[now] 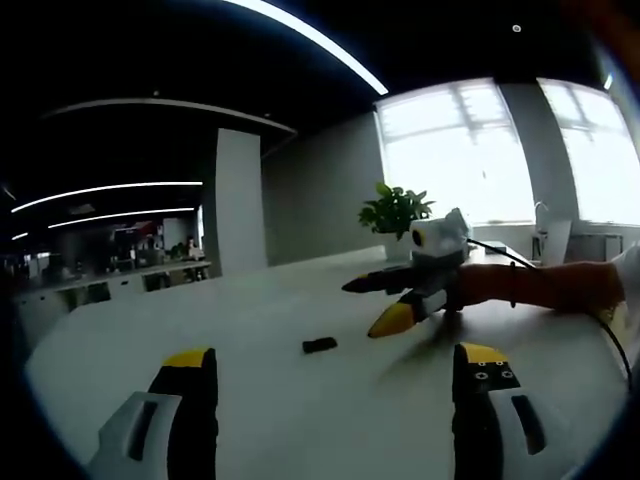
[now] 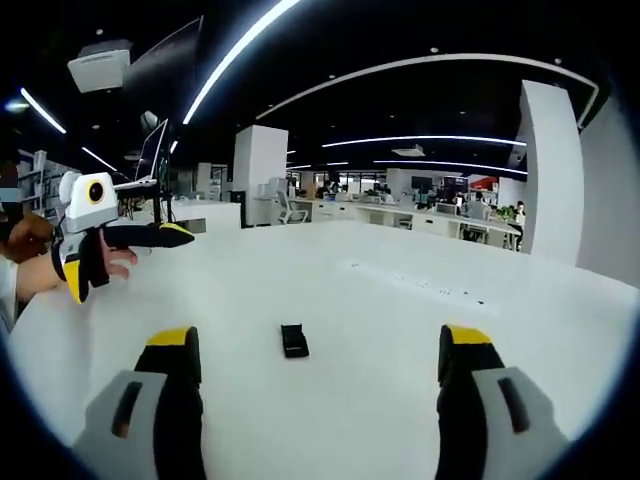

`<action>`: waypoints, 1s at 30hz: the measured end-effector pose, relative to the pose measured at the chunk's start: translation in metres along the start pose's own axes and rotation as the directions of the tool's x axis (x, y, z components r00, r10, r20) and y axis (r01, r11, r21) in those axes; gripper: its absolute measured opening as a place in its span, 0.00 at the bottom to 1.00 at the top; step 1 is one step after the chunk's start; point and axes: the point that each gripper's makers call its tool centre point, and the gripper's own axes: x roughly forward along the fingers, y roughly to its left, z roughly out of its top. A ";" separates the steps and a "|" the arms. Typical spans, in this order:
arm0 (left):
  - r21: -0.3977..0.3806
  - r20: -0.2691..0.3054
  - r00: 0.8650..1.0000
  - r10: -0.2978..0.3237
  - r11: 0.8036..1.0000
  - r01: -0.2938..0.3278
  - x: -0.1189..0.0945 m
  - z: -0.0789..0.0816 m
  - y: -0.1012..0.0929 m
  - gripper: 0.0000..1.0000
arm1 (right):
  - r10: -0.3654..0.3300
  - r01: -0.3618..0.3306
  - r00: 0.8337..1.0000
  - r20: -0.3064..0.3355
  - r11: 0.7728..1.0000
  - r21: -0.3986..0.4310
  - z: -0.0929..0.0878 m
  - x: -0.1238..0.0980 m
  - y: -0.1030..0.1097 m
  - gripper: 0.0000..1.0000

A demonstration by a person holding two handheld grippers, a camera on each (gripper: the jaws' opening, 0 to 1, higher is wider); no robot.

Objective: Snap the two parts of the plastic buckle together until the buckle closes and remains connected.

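Black buckle (image 2: 293,340) lies alone on white table (image 2: 380,300), ahead between both tongs. Left tongs (image 1: 335,385) and right tongs (image 2: 318,365) spread wide, holding nothing. Potted plant (image 1: 393,212) beyond; path unobstructed.

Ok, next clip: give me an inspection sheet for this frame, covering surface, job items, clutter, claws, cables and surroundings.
Surface: large white table, matte, bare around the work area.
Job's things: one small black buckle piece lying flat on the table, apart from both claws; whether it is one part or two joined cannot be told.
Clutter: nothing seen near the buckle.
Claws: left claw open, empty, above the table; right claw open, empty, with the buckle ahead between its jaws.
Cables: a black cable trails from the right claw.
Surroundings: open office, potted plant, bright windows, white pillar, ceiling light strips.
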 end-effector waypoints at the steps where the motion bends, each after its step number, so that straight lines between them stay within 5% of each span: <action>1: -0.001 0.000 1.000 0.002 1.000 -0.002 0.000 0.000 0.001 0.99 | 0.001 -0.001 1.000 0.001 1.000 0.001 0.000 0.000 0.000 0.99; 30: 0.014 0.012 0.992 0.126 0.992 -0.126 -0.007 0.000 0.023 0.99 | -0.024 0.023 1.000 -0.011 0.998 -0.056 -0.006 -0.033 0.013 0.99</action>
